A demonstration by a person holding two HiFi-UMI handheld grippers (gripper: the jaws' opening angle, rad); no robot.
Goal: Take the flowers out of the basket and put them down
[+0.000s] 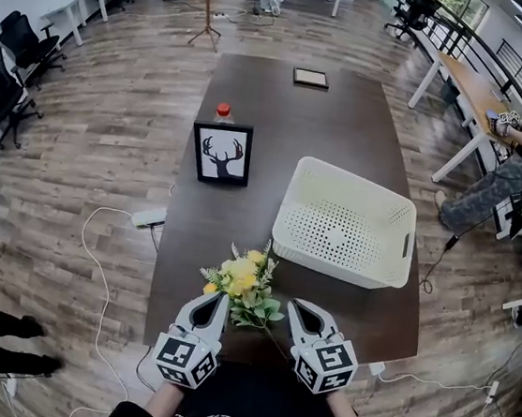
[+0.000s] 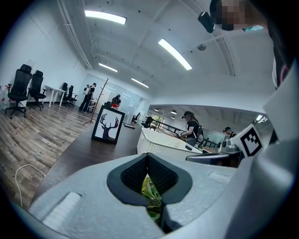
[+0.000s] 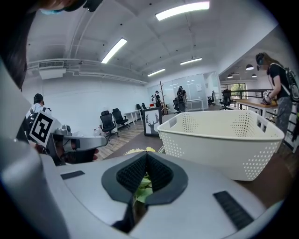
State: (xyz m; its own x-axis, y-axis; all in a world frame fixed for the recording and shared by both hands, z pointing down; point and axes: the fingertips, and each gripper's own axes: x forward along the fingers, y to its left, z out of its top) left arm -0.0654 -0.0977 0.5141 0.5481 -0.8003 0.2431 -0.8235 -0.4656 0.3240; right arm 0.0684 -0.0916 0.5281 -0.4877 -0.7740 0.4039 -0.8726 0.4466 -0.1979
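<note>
Your left gripper (image 1: 223,296) and right gripper (image 1: 293,304) flank the flowers (image 1: 244,281) on the table's (image 1: 272,119) near edge. Both pairs of jaws are closed tip to tip, gripping nothing.

The left claw (image 1: 219,300) and right claw (image 1: 299,308) point forward side by side, both with jaws closed.

No words, numbers or brand names were legible anywhere. The framed picture (image 1: 221,154) showed only a deer-head silhouette. The left gripper (image 1: 221,298) and right gripper (image 1: 297,307) carried black-and-white square marker patterns, not lettering.
</note>
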